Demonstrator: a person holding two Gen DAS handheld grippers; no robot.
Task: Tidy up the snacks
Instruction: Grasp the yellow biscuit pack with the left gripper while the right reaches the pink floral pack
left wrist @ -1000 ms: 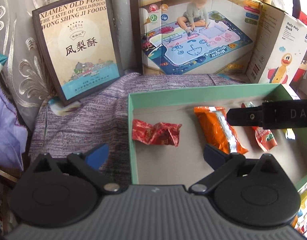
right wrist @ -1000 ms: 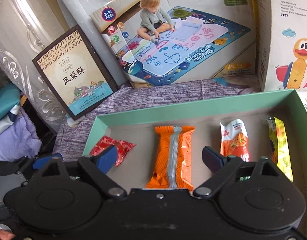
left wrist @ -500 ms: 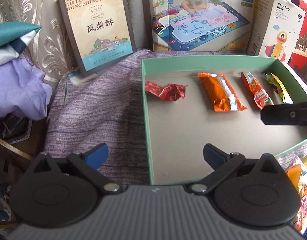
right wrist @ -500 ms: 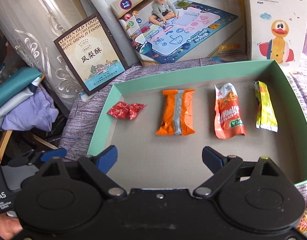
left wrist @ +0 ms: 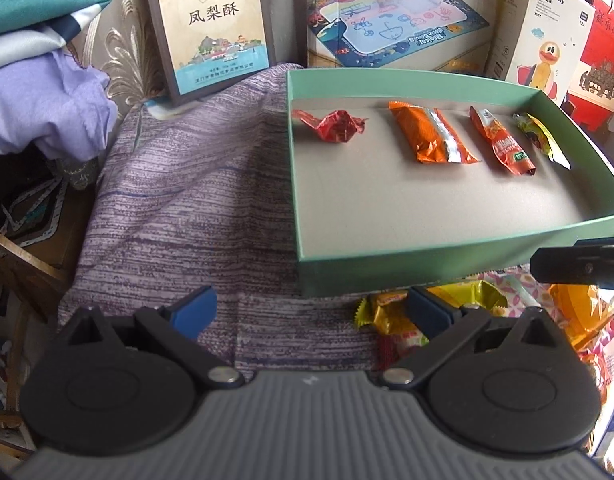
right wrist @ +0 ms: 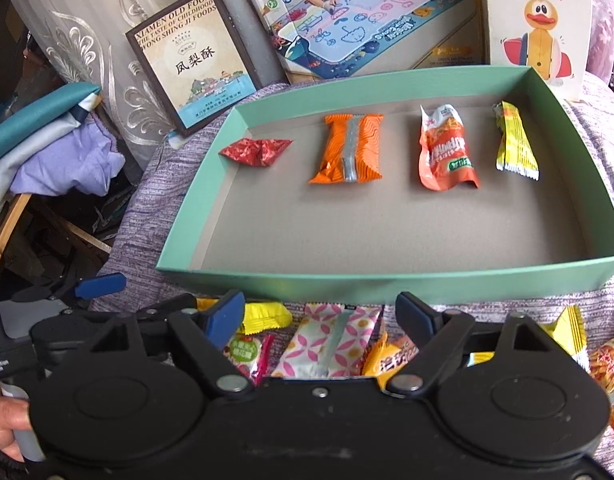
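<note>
A green box (right wrist: pixel 387 280) holds a row of snacks: a crumpled red wrapper (right wrist: pixel 255 152), an orange pack (right wrist: pixel 349 148), an orange-red pouch (right wrist: pixel 447 152) and a yellow pack (right wrist: pixel 515 144). Loose snacks lie in front of its near wall, among them a pink-and-white pack (right wrist: pixel 327 340) and a yellow pack (right wrist: pixel 263 316). My right gripper (right wrist: pixel 321 314) hovers over this pile with its jaws closing; the pink-and-white pack lies below the gap, and the pads touch nothing. My left gripper (left wrist: pixel 311 308) is open and holds nothing, above the purple cloth (left wrist: pixel 187 200) at the box's near left corner.
A framed pastry box (left wrist: pixel 211 28), a play-mat box (left wrist: pixel 395 20) and a duck toy box (left wrist: pixel 543 40) stand behind the green box. Folded fabrics (left wrist: pixel 39 80) pile up at the left. A hand (right wrist: pixel 3 416) grips the left tool's handle.
Both grippers have drawn back from over the box to its near edge, so the loose snacks in front came into view. The right jaws stand a little narrower than before.
</note>
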